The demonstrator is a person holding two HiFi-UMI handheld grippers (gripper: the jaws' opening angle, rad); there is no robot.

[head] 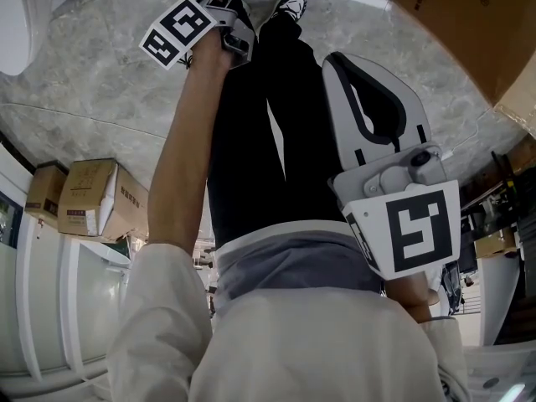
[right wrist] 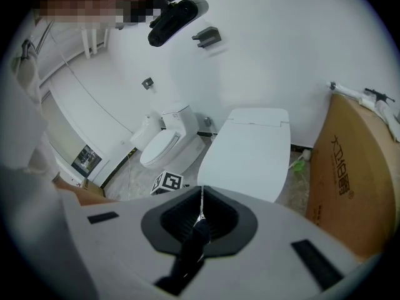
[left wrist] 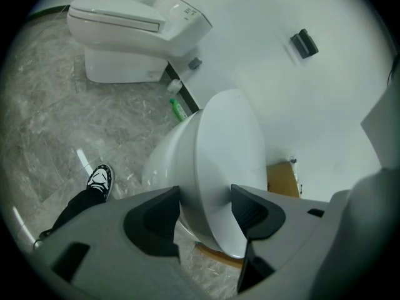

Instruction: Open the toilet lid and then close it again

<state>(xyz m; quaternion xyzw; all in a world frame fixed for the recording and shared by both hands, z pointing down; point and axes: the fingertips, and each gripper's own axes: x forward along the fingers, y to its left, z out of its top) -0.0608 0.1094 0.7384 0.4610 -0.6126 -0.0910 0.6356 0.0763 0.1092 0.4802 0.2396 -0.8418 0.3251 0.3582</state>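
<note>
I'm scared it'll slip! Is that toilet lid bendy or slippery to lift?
Probably stiff: the toilet lid holds its curved shape while pinched at one edge by the left gripper. Likely slippery too, since its white surface looks smooth and glossy.

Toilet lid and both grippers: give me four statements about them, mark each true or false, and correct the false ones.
1. The left gripper has the toilet lid by its front edge, a pad on each side. True.
2. The right gripper also holds the lid. False: its jaws are together with nothing between them, and it is clear of the toilet.
3. A second toilet stands farther back, its lid down. True.
4. The green bottle stands on the toilet lid. False: it lies on the floor beside the toilet.
</note>
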